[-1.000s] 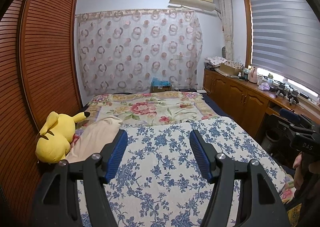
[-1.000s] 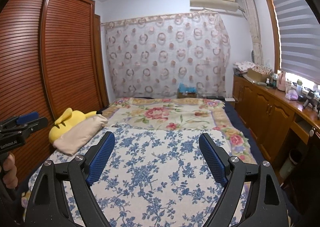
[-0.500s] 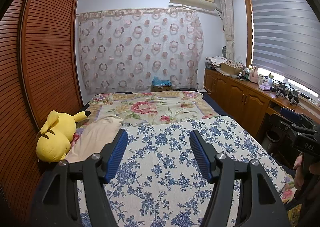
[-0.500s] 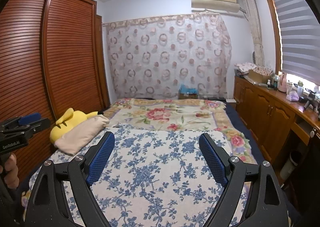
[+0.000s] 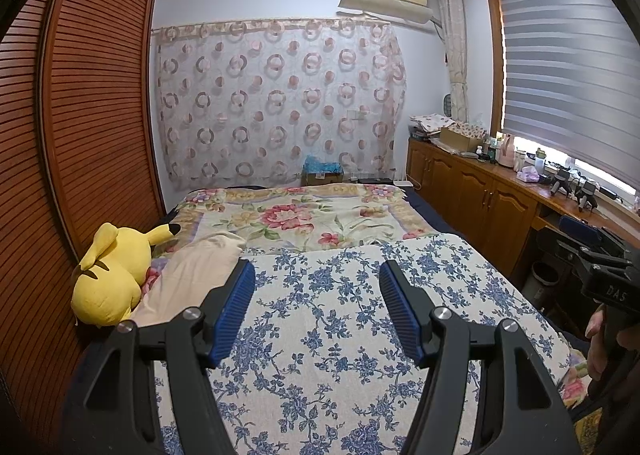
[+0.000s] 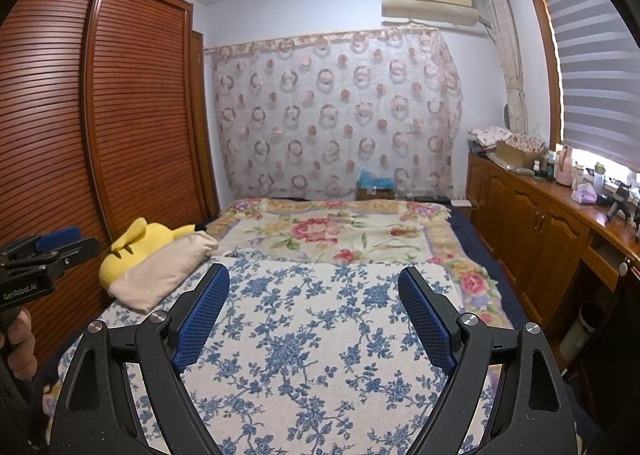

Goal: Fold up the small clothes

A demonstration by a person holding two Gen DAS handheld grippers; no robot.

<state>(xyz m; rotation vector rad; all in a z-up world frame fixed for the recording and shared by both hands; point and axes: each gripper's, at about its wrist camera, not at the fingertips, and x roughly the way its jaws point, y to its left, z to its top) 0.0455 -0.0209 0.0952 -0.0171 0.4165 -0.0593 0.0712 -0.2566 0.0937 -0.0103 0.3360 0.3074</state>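
So, big picture first: the bed (image 5: 532,339) fills most of the room, with a blue-flowered bedspread (image 5: 320,335) across the near half and a rose-print blanket (image 5: 304,215) further back. Both grippers hang side by side over that blue spread. The left gripper (image 5: 317,279) has its jaws parted with nothing between them, and the right gripper (image 6: 314,287) is spread even wider, also empty.

Thing is, I can't spot any small clothes laid out to fold. The spread is bare in both views, so the garment is either out of frame or not brought over yet. The closest candidate is a cream cloth bundle (image 6: 160,275) at the left edge, but that looks more like a pillow to me.

What could go wrong, I reckon: a pinch aimed at thin fabric lying on this spread could catch the bedspread too and drag it into wrinkles, wrecking the flat folding surface.

Around it: a yellow plush toy (image 5: 112,279) sits right against the cream bundle by the slatted wardrobe (image 5: 92,115), so reaching there risks knocking it. The wooden cabinets (image 6: 532,223) along the right are well clear.
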